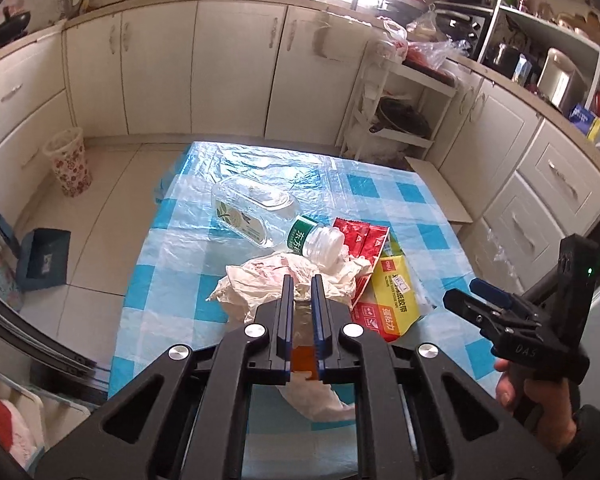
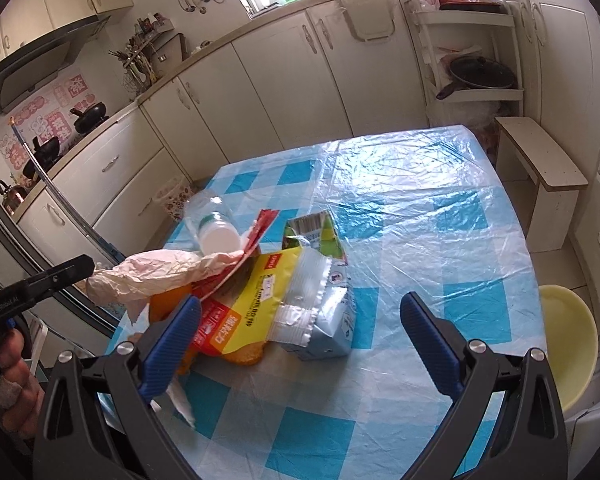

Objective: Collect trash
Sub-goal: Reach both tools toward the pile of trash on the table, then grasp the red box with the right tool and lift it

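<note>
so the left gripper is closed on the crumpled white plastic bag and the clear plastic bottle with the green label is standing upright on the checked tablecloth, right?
Not quite: the clear plastic bottle with the green label lies on its side on the blue checked tablecloth, as the left wrist view shows. The left gripper is indeed closed on the crumpled white plastic bag.

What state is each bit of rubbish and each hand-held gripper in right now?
Plastic bottle: lying on its side, capped.
Crumpled bag: pinched at its edge.
Yellow packet: torn open, flat.
Left hand-held gripper: shut on crumpled bag.
Right hand-held gripper: open, holding nothing.
</note>
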A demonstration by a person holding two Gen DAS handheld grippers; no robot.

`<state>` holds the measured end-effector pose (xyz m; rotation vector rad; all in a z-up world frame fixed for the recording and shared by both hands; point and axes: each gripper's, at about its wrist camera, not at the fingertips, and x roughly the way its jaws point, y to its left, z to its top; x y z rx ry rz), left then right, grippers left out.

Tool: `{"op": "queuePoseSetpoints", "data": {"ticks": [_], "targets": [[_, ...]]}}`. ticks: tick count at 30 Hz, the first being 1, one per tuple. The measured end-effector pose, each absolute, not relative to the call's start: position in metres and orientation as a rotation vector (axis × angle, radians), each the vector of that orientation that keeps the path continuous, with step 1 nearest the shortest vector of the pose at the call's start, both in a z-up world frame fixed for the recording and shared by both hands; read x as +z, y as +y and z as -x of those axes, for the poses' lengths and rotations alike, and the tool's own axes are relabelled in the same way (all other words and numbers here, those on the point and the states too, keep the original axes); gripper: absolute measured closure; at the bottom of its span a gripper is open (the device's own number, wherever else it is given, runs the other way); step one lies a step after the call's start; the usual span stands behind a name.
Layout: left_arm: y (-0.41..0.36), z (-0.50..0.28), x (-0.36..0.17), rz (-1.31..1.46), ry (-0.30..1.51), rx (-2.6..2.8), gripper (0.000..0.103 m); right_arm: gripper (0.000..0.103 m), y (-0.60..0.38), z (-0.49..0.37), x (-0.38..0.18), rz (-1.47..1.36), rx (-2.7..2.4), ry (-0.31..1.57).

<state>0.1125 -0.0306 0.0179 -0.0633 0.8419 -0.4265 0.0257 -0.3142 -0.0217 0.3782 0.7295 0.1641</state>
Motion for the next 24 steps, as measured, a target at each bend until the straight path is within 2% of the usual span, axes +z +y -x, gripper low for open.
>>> {"op": "queuePoseSetpoints", "data": {"ticks": [3, 9, 14, 20, 21, 23, 24], "targets": [[-0.022, -0.114, 0.020, 0.110, 0.838, -0.430, 0.095, 0.012, -0.311, -0.027, -0.014, -0.435, 0.270, 0.693], [-0.005, -0.111, 0.031, 0.180, 0.801, -0.440, 0.095, 0.041, -0.314, -0.055, -0.024, -0.675, 0.431, 0.760], [0.009, -0.111, 0.036, 0.223, 0.792, -0.443, 0.095, 0.044, -0.310, -0.085, -0.015, -0.689, 0.403, 0.782], [0.017, -0.108, 0.039, 0.240, 0.776, -0.453, 0.095, 0.051, -0.301, -0.128, -0.036, -0.636, 0.339, 0.904], [0.018, -0.108, 0.039, 0.240, 0.775, -0.452, 0.095, 0.056, -0.298, -0.134, -0.042, -0.631, 0.337, 0.928], [0.020, -0.107, 0.040, 0.240, 0.772, -0.451, 0.095, 0.074, -0.294, -0.139, -0.048, -0.632, 0.360, 0.949], [0.020, -0.106, 0.040, 0.240, 0.771, -0.451, 0.095, 0.090, -0.294, -0.138, -0.048, -0.633, 0.375, 0.949]]}}
